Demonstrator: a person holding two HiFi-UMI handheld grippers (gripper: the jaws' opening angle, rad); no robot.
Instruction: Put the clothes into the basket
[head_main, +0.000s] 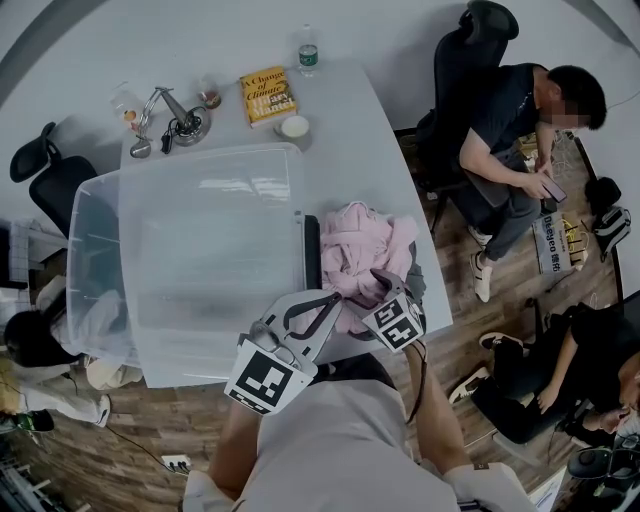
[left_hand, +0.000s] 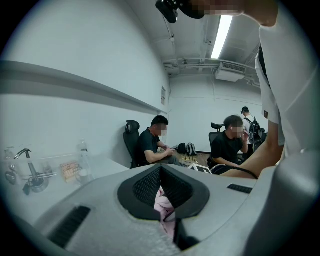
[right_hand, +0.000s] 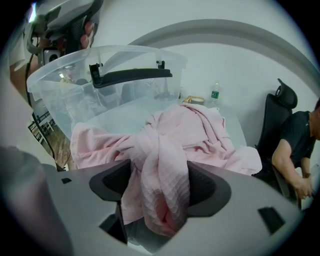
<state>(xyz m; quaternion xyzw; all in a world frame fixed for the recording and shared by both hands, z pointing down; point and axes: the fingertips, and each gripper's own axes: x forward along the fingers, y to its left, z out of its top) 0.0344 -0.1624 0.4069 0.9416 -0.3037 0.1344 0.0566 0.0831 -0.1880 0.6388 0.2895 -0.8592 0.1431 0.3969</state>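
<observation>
Picking up, by the look of it, with no loading yet. Clamping a thick wad of the pink clothes (right_hand: 200, 125) between the pads of the right gripper (right_hand: 159, 189). Nipping, as far as can be judged, a thin fold of the same in the almost-closed left gripper (left_hand: 162, 194). Lying heaped on the table (head_main: 350, 130), just beside the right wall of the basket (head_main: 210, 150). Next: lift high enough to clear the rim, carry across over the open top, then spread both sets of jaws. Beware trailing cloth catching on the black handle (right_hand: 130, 75).
</observation>
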